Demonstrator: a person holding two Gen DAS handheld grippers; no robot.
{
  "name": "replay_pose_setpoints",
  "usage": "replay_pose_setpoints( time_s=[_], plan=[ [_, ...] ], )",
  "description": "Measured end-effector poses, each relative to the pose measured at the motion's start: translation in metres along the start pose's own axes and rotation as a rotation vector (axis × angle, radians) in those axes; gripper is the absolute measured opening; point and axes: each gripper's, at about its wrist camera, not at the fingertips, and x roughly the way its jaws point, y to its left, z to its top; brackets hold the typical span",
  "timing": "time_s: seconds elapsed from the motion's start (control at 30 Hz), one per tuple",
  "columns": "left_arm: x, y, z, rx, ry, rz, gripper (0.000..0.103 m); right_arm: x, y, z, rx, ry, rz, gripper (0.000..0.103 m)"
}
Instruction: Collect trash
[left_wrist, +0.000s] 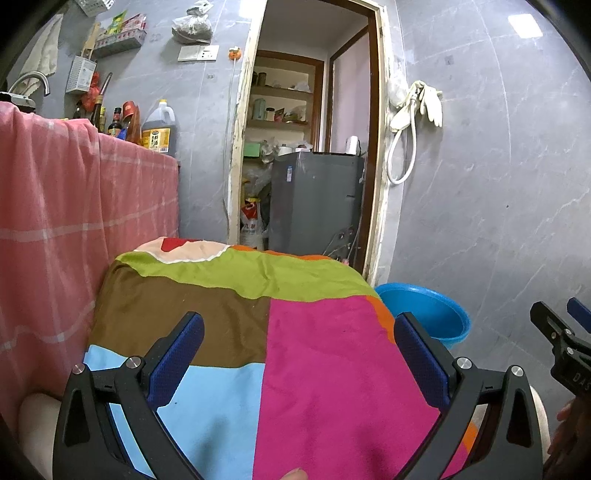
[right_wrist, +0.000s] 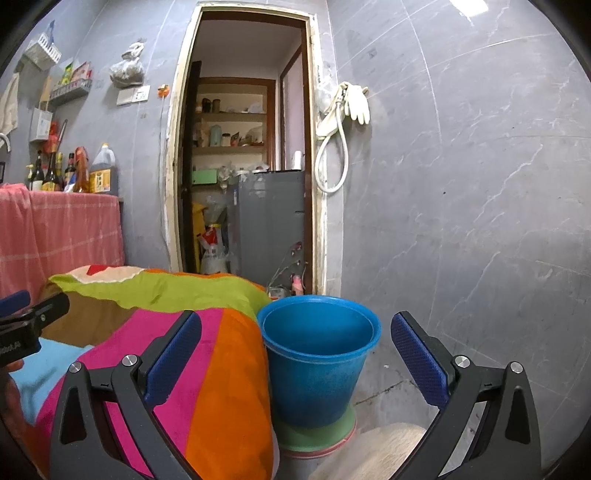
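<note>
A blue plastic bin (right_wrist: 317, 363) stands on the floor at the right side of a low table draped in a patchwork cloth (left_wrist: 280, 332); its rim also shows in the left wrist view (left_wrist: 428, 310). My left gripper (left_wrist: 299, 360) hovers open above the cloth, nothing between its blue pads. My right gripper (right_wrist: 295, 360) is open too, held in front of the bin, its left finger over the cloth edge (right_wrist: 221, 369). The bin looks empty inside. No loose trash shows on the cloth. Each gripper appears at the edge of the other's view.
A pink checked cloth (left_wrist: 74, 221) covers a counter at the left, with bottles and an oil jug (left_wrist: 159, 127) on it. Ahead is a doorway with a grey fridge (left_wrist: 314, 199) and shelves. Grey tiled wall (right_wrist: 461, 184) at right holds hanging gloves (right_wrist: 356, 101).
</note>
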Motion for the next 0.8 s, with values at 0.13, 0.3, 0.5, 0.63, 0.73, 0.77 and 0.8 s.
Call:
replay_pose_setpoints(
  time_s=[0.13, 0.3, 0.5, 0.63, 0.73, 0.77, 0.8],
  plan=[
    [0.0016, 0.0014, -0.0032, -0.003, 0.01, 0.003, 0.101, 0.0011, 0.0018, -0.0005, -0.004, 0.004, 0.004, 0.103],
    [0.002, 0.0025, -0.0043, -0.003, 0.01, 0.002, 0.101, 0.0019, 0.0025, -0.0005, -0.003, 0.006, 0.004, 0.103],
    [0.0021, 0.0025, -0.0042, -0.002, 0.01, 0.004, 0.101, 0.0029, 0.003, -0.0007, -0.001, 0.009, 0.004, 0.103],
    [0.0029, 0.0037, -0.0051, -0.004, 0.01, 0.004, 0.101, 0.0031, 0.0032, -0.0006, -0.001, 0.009, 0.004, 0.103],
    [0.0032, 0.0044, -0.0058, -0.004, 0.009, 0.005, 0.101, 0.0028, 0.0034, -0.0007, -0.002, 0.008, 0.004, 0.103],
    [0.0036, 0.0051, -0.0062, -0.004, 0.009, 0.005, 0.101, 0.0027, 0.0035, -0.0007, -0.002, 0.009, 0.003, 0.103],
    [0.0033, 0.0051, -0.0061, -0.004, 0.009, 0.005, 0.101, 0.0031, 0.0038, -0.0005, -0.002, 0.009, 0.004, 0.103]
  ],
)
